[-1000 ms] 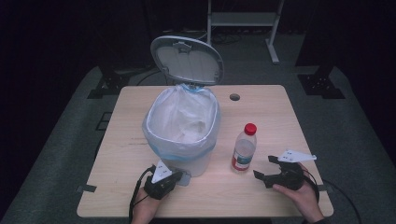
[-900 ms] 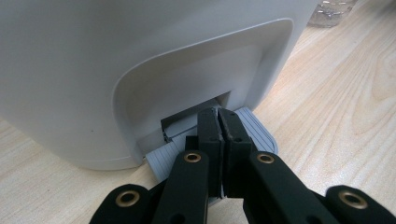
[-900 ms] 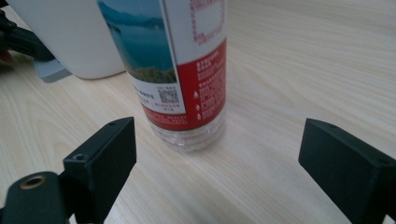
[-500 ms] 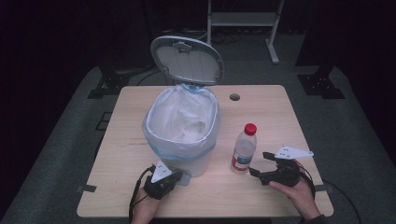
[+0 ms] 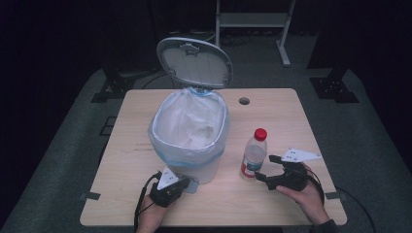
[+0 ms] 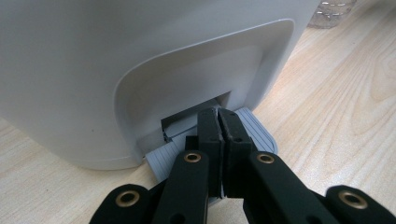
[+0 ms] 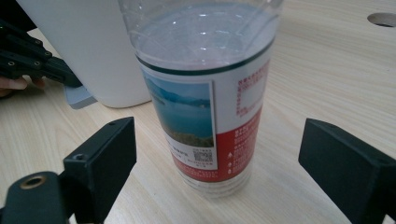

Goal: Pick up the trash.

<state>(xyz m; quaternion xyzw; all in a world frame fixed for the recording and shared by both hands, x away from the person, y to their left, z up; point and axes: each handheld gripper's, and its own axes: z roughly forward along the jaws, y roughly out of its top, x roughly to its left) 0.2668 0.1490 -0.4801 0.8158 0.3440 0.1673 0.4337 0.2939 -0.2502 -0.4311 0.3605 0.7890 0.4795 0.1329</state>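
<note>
Right gripper view: the right gripper [image 7: 224,168] stands wide open around a water bottle [image 7: 205,98], touching neither side.
An off-centre squeeze could tip this upright bottle beside the bin [image 5: 190,141]; the left gripper [image 6: 218,135], jaws closed, presses down the pedal [image 6: 254,135], so a slip would likely drop the raised lid [image 5: 194,62].

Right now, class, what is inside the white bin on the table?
The bin holds a clear liner bag, crumpled and folded over its rim. Its lid stands open. What lies beneath the bag's folds at the bottom cannot be seen.
</note>
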